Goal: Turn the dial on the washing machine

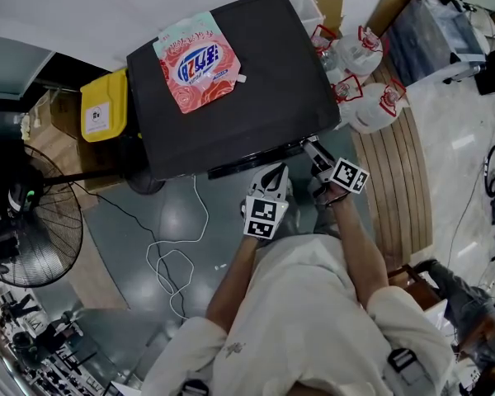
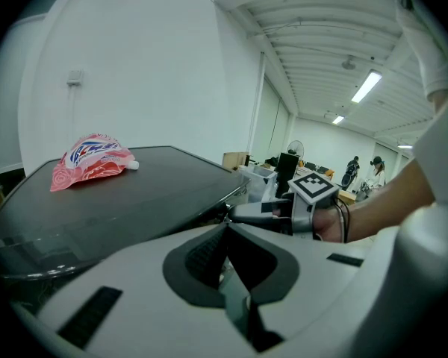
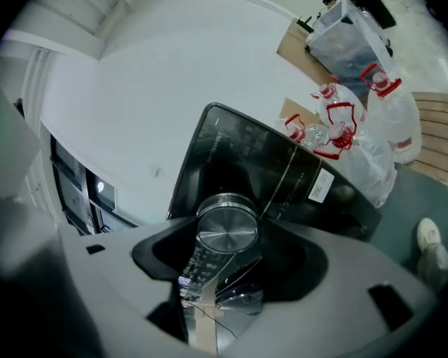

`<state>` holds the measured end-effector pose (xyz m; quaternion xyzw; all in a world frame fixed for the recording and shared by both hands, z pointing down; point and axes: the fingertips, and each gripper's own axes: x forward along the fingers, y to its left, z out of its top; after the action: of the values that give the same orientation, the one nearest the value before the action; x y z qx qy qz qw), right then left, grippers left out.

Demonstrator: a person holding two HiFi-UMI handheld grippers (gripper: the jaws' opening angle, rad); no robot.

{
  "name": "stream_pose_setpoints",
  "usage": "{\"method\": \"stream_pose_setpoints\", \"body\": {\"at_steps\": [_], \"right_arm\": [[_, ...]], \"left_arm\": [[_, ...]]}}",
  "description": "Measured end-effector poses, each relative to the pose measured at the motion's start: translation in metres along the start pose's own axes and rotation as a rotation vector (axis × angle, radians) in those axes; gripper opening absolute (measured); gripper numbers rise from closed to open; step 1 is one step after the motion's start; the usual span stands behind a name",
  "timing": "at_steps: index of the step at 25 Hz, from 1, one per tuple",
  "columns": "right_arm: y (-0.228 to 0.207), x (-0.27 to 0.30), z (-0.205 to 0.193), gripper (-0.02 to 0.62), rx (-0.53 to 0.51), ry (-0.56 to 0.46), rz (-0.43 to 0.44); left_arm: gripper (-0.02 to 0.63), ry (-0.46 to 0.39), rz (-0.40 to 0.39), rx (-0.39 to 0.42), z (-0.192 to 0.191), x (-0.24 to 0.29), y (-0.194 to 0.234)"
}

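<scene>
A black top-loading washing machine (image 1: 231,81) stands ahead of me, with a pink detergent pouch (image 1: 196,63) lying on its lid. My right gripper (image 1: 313,151) reaches the machine's front panel. In the right gripper view its jaws sit on either side of the round silver dial (image 3: 226,230) and are shut on it. My left gripper (image 1: 274,176) hovers just left of it near the lid's front edge. In the left gripper view its fingertips meet with nothing between them, and the lid (image 2: 119,192) and pouch (image 2: 93,159) lie beyond.
A yellow bin (image 1: 104,106) stands left of the machine and a floor fan (image 1: 33,221) further left. A white cable (image 1: 175,258) loops on the floor. Tied plastic bags (image 1: 371,97) and a slatted wooden pallet (image 1: 404,188) lie to the right.
</scene>
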<state>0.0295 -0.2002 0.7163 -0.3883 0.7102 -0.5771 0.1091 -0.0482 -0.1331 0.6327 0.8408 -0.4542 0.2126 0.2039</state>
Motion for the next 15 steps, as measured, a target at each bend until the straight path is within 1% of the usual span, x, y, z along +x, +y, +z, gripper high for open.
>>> {"method": "stream_pose_setpoints", "body": {"at_steps": [2, 5, 7, 10, 15], "right_arm": [[-0.0001, 0.0009, -0.0003, 0.276, 0.0, 0.001, -0.002], [0.0009, 0.0019, -0.0003, 0.28, -0.032, 0.014, -0.014], [0.0029, 0.0021, -0.0004, 0.305, -0.067, 0.022, -0.02], [0.0022, 0.0014, 0.0009, 0.313, -0.137, 0.03, -0.051], [-0.0051, -0.0035, 0.0047, 0.319, -0.31, 0.048, -0.156]], "left_arm": [[0.012, 0.001, 0.0, 0.0, -0.0006, -0.0006, 0.0007], [0.012, 0.003, -0.001, -0.001, -0.0014, -0.0009, 0.0004], [0.012, 0.002, -0.003, 0.0, -0.0019, -0.0008, -0.0007], [0.012, 0.002, -0.005, 0.001, -0.0025, -0.0005, -0.0019], [0.012, 0.003, -0.007, 0.002, -0.0026, -0.0011, -0.0035]]}}
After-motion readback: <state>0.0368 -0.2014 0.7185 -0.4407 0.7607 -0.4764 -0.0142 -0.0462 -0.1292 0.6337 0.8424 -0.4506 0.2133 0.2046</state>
